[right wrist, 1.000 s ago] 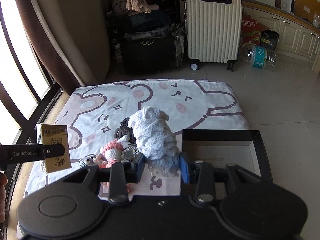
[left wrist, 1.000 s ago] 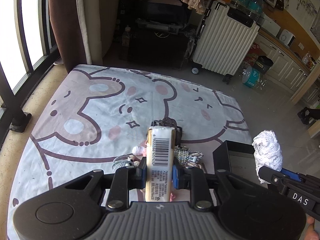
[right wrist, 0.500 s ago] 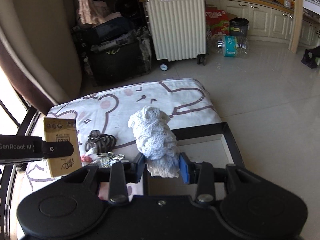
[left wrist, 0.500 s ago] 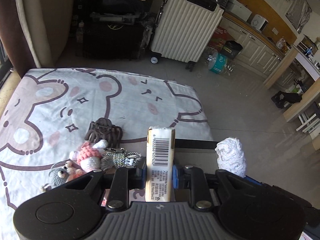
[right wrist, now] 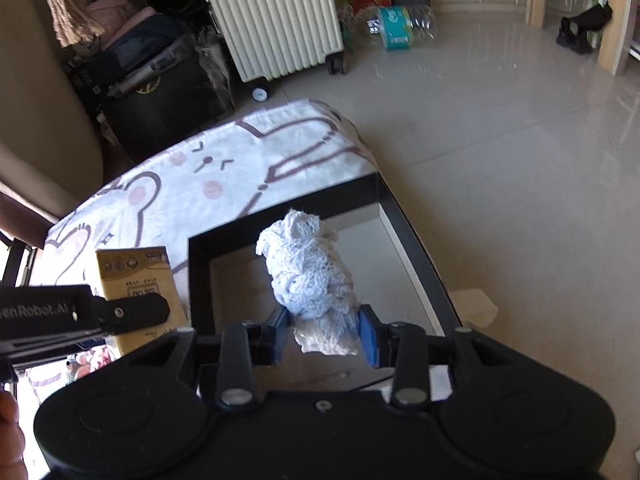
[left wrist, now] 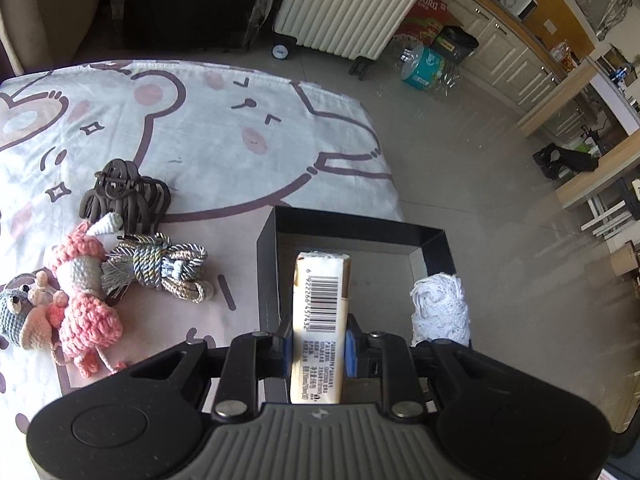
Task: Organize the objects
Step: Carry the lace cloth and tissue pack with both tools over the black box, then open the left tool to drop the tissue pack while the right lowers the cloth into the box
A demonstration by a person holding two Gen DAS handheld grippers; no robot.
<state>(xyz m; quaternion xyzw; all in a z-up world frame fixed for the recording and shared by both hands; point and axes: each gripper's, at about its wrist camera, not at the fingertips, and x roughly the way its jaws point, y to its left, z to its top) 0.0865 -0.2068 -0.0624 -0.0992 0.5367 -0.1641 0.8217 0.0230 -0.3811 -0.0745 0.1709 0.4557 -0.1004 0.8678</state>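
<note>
The left tool (left wrist: 319,350) pinches a cream barcoded box (left wrist: 320,312) upright over the black tray (left wrist: 267,264), centre of the left wrist frame. The right tool (right wrist: 325,338) pinches a white crochet bundle (right wrist: 310,276) above the same tray. Left of the tray, on the cartoon-print sheet (left wrist: 224,136), lie a pink knitted doll (left wrist: 82,292), a coiled cord (left wrist: 168,270) and a dark hair clip (left wrist: 124,196)

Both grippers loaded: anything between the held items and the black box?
Nothing visible. The left gripper holds the small carton and the right gripper holds the white crochet bundle, both over the open black box; its visible floor looks bare.
</note>
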